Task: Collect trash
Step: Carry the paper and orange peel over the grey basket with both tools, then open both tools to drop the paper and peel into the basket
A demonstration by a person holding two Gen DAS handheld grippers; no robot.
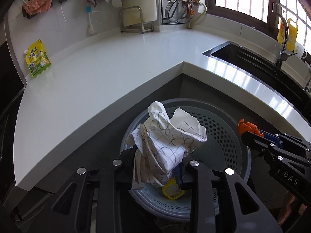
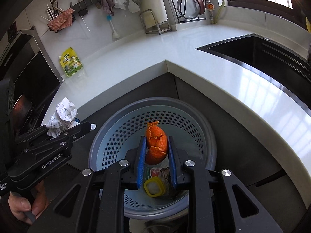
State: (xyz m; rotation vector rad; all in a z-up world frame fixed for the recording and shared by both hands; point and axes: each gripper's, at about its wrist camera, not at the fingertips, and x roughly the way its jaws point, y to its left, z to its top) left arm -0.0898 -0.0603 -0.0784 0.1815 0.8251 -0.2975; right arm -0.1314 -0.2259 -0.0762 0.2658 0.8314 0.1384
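Note:
My left gripper is shut on a crumpled white paper with grey lines and holds it over the perforated grey trash bin on the floor below the counter corner. My right gripper is shut on an orange peel between its blue pads, also above the bin. In the bin lie a yellow-rimmed lid and a red and white wrapper. The right gripper with the peel shows at the right of the left wrist view. The left gripper with the paper shows at the left of the right wrist view.
A white L-shaped counter wraps around the bin. A yellow-green pouch leans on the back wall at the left. A black sink with a faucet is at the right. A cutting-board stand and dish rack stand at the back.

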